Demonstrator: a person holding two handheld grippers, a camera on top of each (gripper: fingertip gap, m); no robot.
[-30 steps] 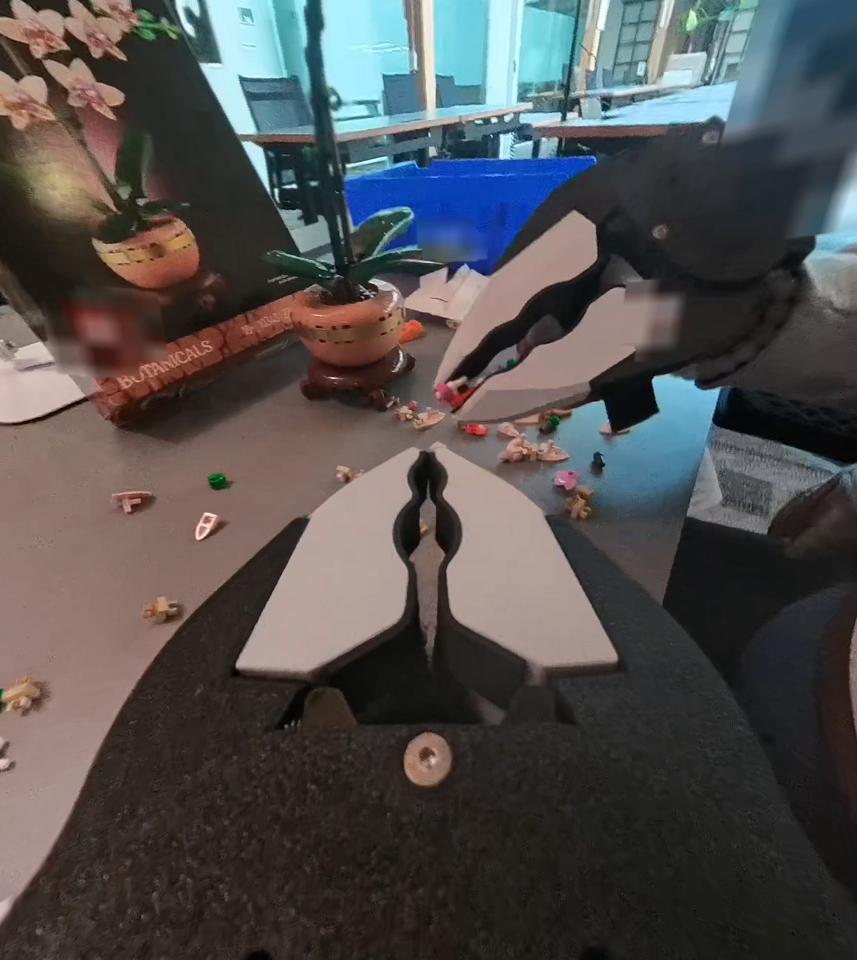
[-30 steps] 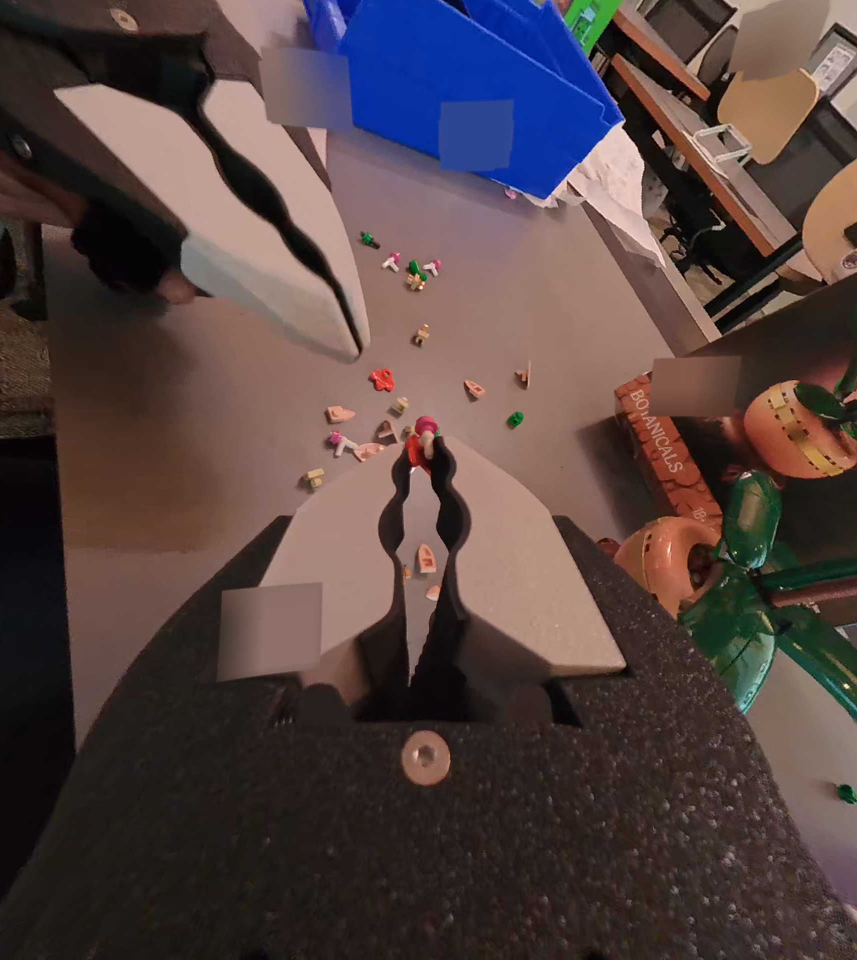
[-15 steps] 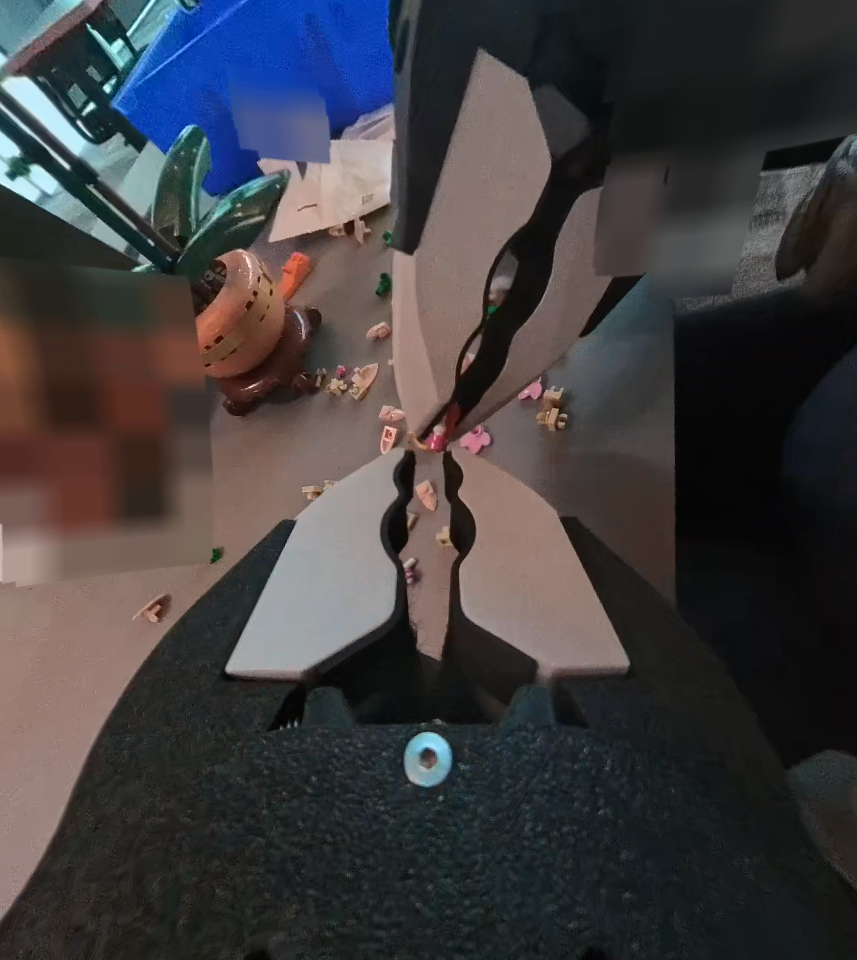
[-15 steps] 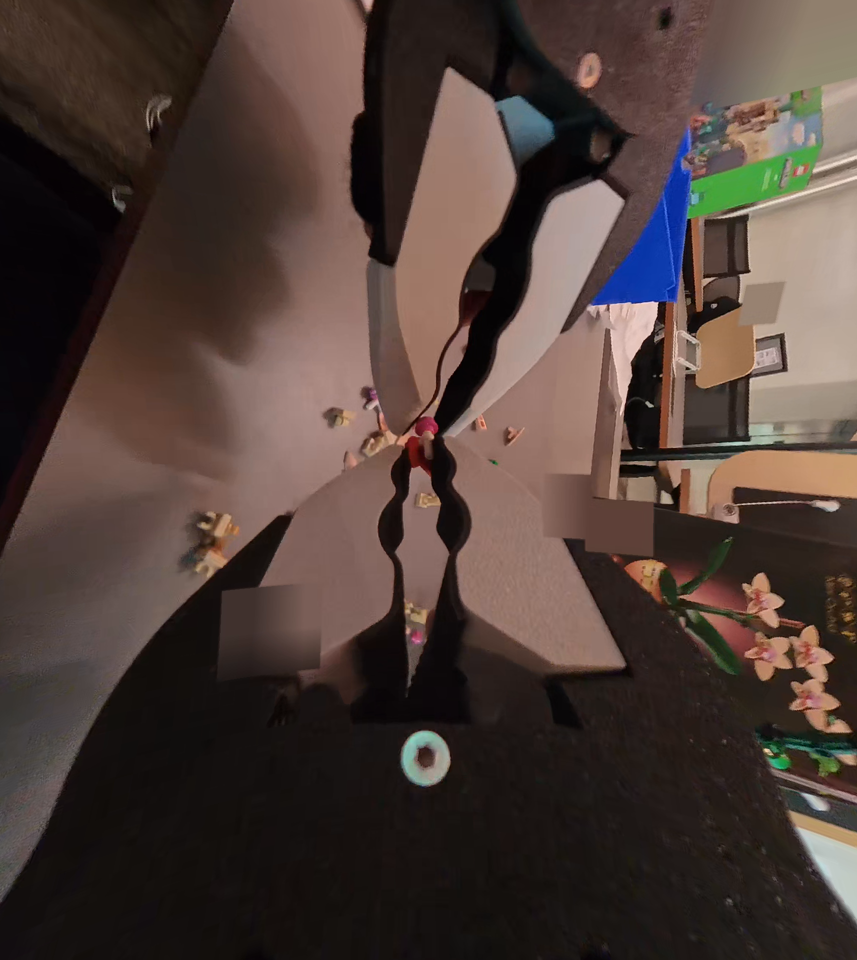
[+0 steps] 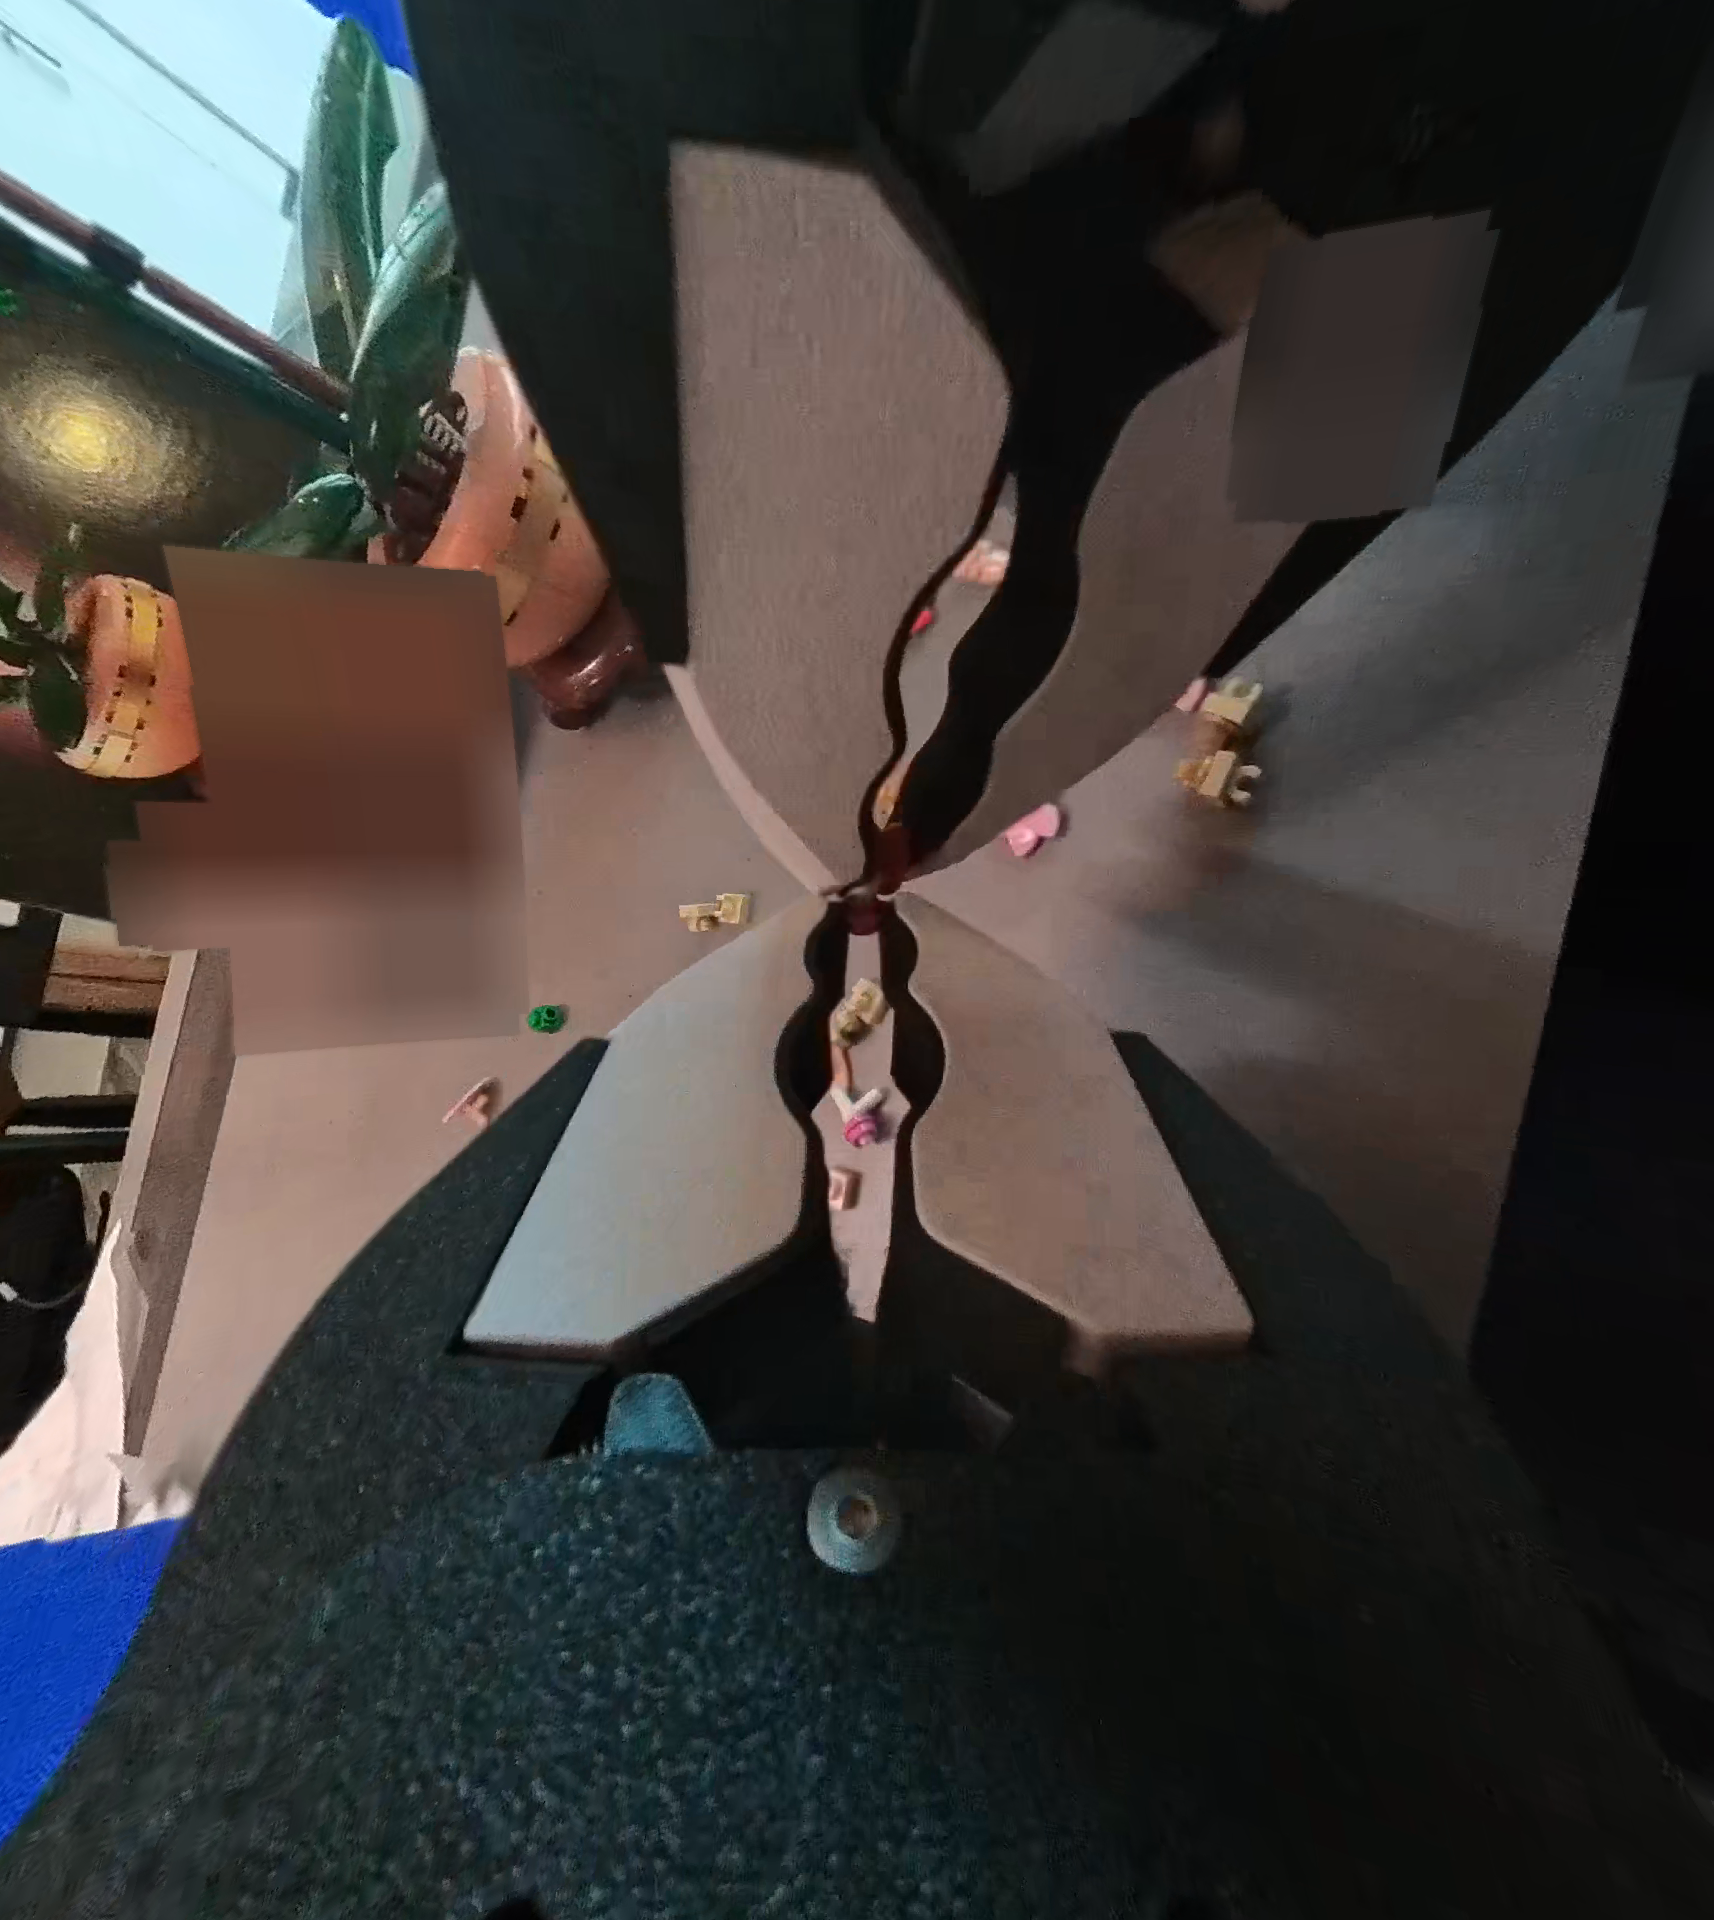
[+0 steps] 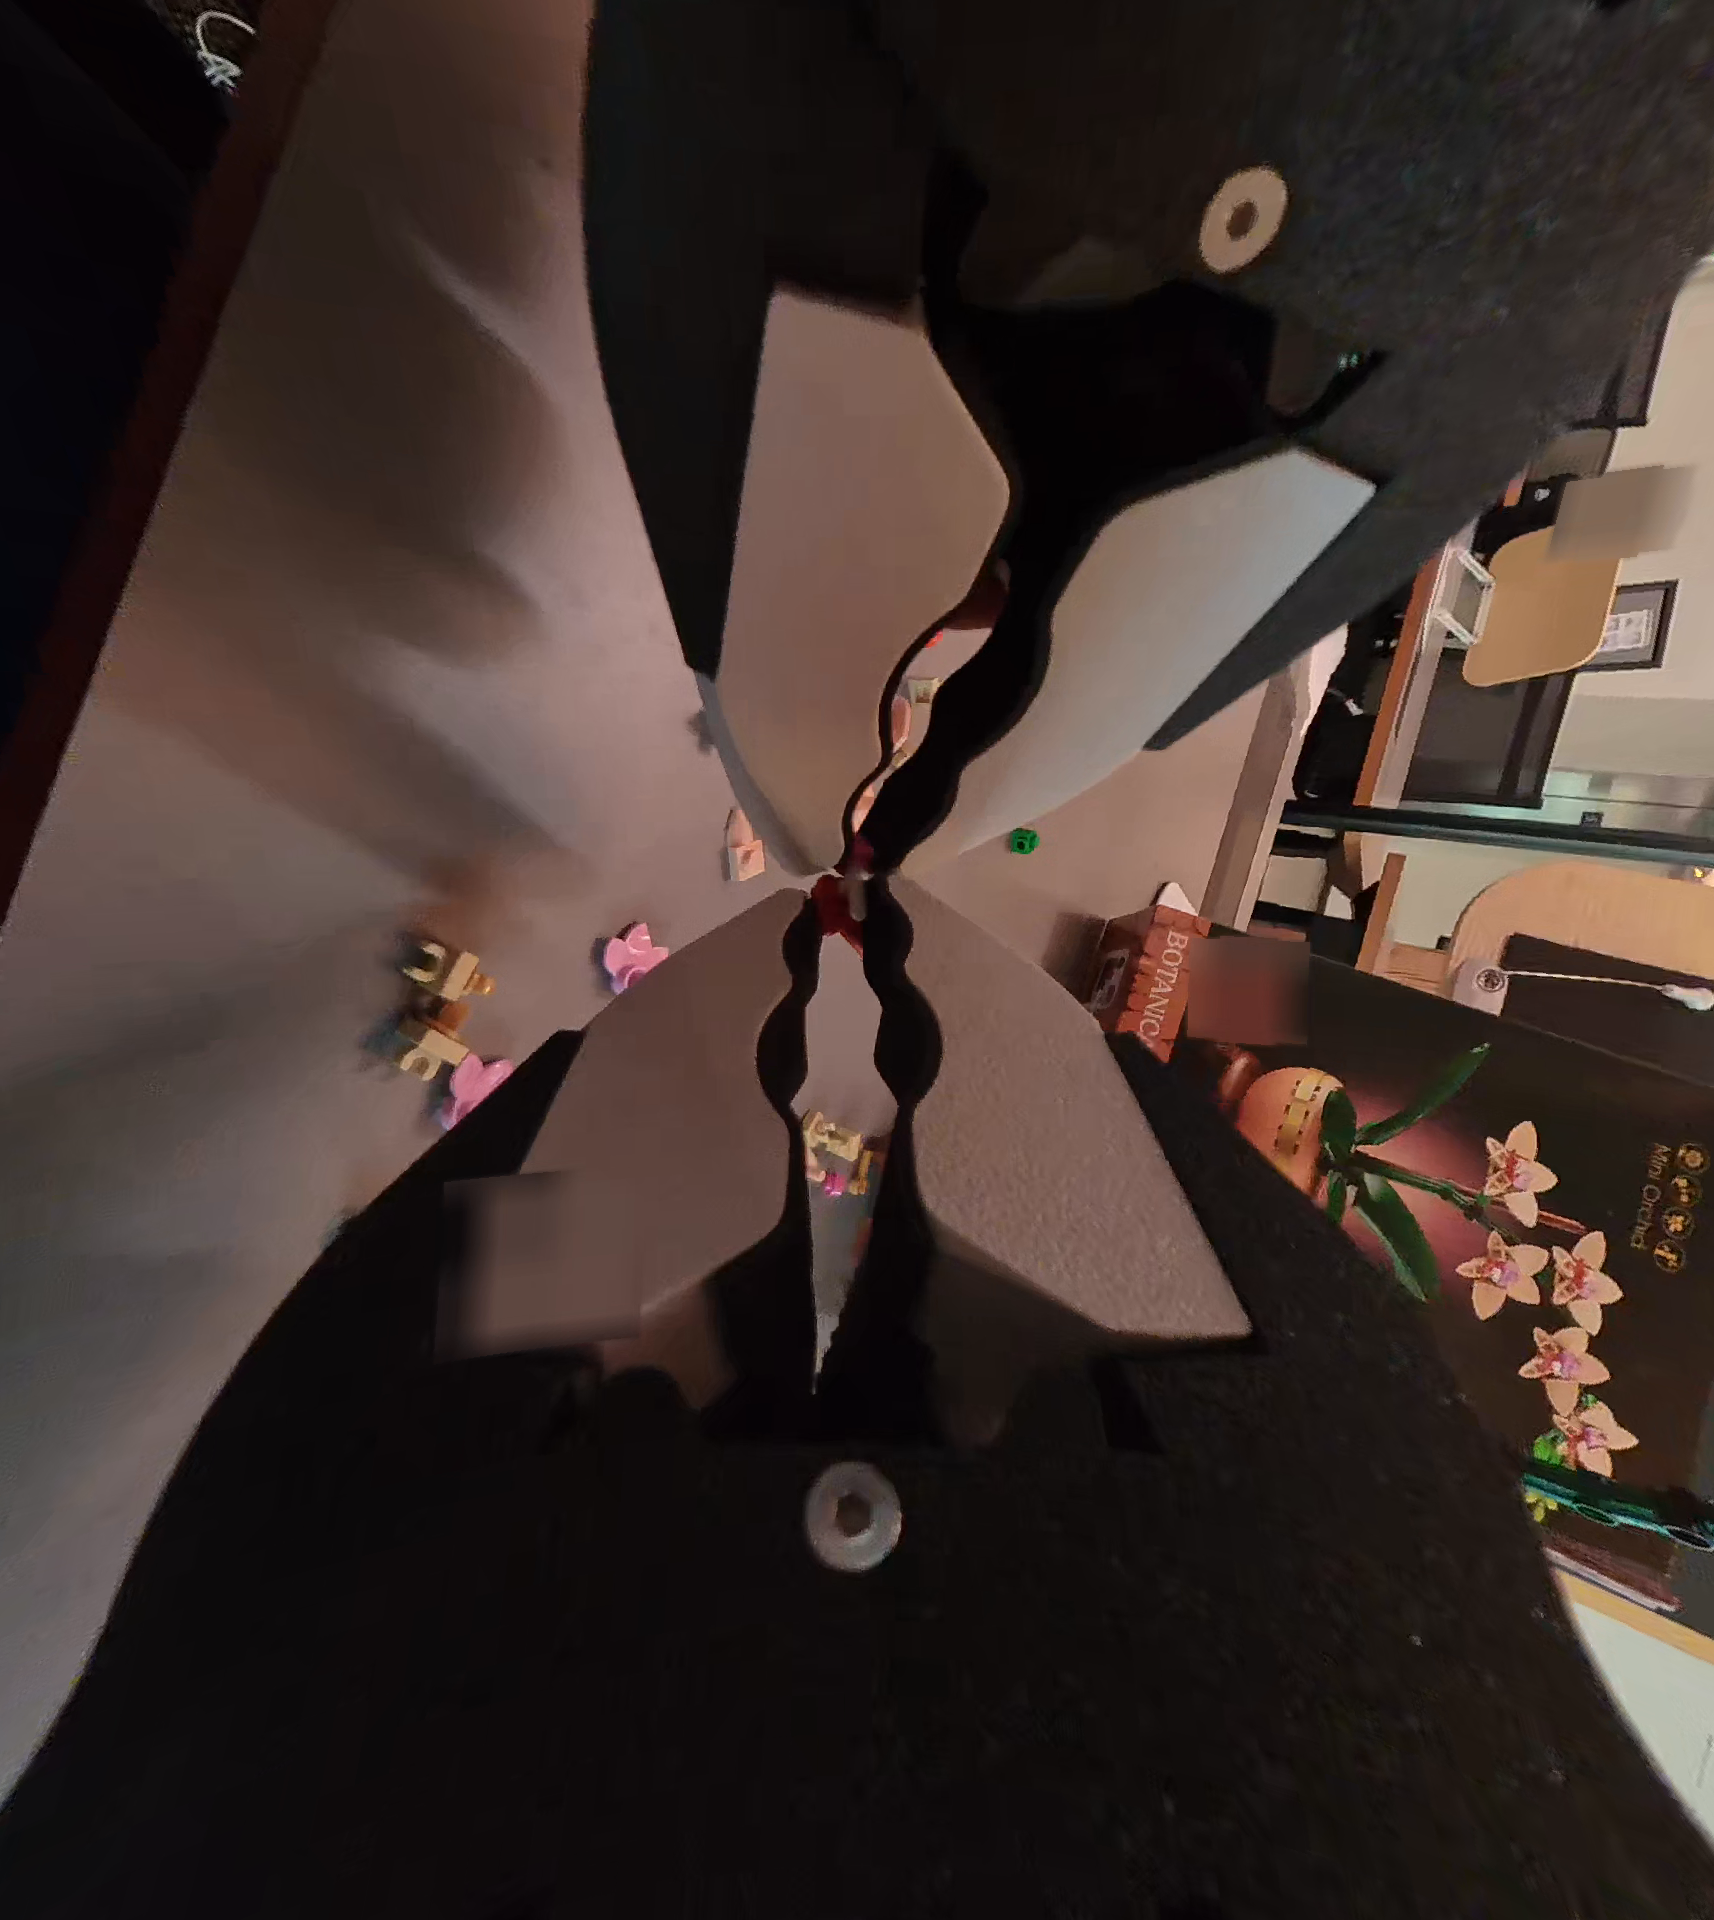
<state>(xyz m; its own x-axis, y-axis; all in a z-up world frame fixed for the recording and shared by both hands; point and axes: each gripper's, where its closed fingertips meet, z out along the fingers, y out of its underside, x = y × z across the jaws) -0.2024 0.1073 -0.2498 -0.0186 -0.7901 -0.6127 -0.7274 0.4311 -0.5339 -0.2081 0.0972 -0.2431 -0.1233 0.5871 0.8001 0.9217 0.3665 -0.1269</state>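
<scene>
My right gripper is shut on a small red and pink toy-brick piece at its very tips. My left gripper meets it tip to tip above the grey table, and its tips pinch the piece's dark pink end. In the left wrist view the right gripper comes in from above. In the right wrist view the left gripper comes in from above. Most of the piece is hidden between the fingertips.
Loose small pieces lie on the table under the grippers: tan clips, a pink flower, a green stud. A brick-built orchid pot, the set's dark box and a blue bin stand nearby. The table's edge runs close by.
Both grippers rolled and came together tip to tip over the table. The left gripper, shut and empty before, opened slightly and now grips the pink end of the piece the right one holds.
</scene>
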